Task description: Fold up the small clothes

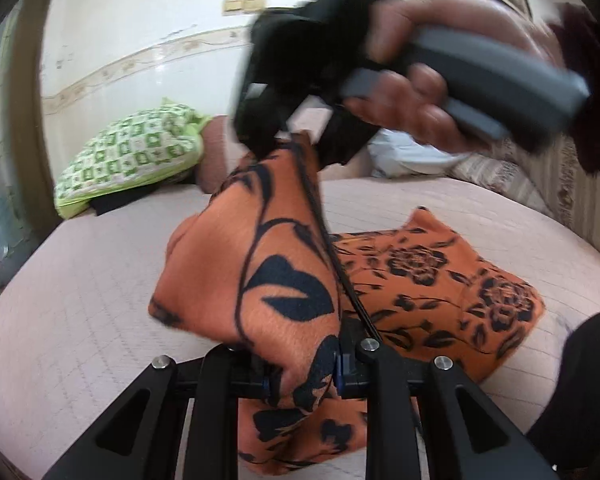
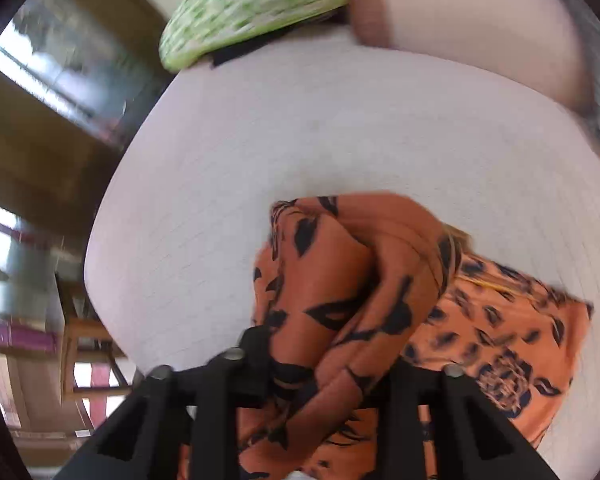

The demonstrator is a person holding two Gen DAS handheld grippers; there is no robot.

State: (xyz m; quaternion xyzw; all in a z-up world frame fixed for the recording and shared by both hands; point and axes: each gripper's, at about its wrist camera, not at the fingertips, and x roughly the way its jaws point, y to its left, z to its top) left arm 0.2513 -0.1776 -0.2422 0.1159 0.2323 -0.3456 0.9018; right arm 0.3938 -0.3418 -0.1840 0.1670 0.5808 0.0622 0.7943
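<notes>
Currently: orange fleecy garment with black flower print (image 1: pixel 440 280), mid-bed on the pale quilted bedspread (image 1: pixel 80 280). Soft, light, floppy. Your left gripper (image 1: pixel 304 376) and right gripper (image 2: pixel 324 376) both pinch its lifted edge; hold hems.

A bed (image 1: pixel 80 280) covered with a pale pink quilted spread is seen across both views. At its far left side a green-and-white checked pillow (image 1: pixel 136 152) is propped, with a dark folded item (image 1: pixel 118 202) tucked partly under it. A pinkish cushion (image 1: pixel 216 152) lies just beside the pillow, and a white pillow (image 1: pixel 404 160) is set further right. Light switches (image 1: pixel 244 5) are mounted on the cream wall above a patterned border strip (image 1: pixel 132 66). A wooden chair (image 2: pixel 88 356) is visible beside the bed.
</notes>
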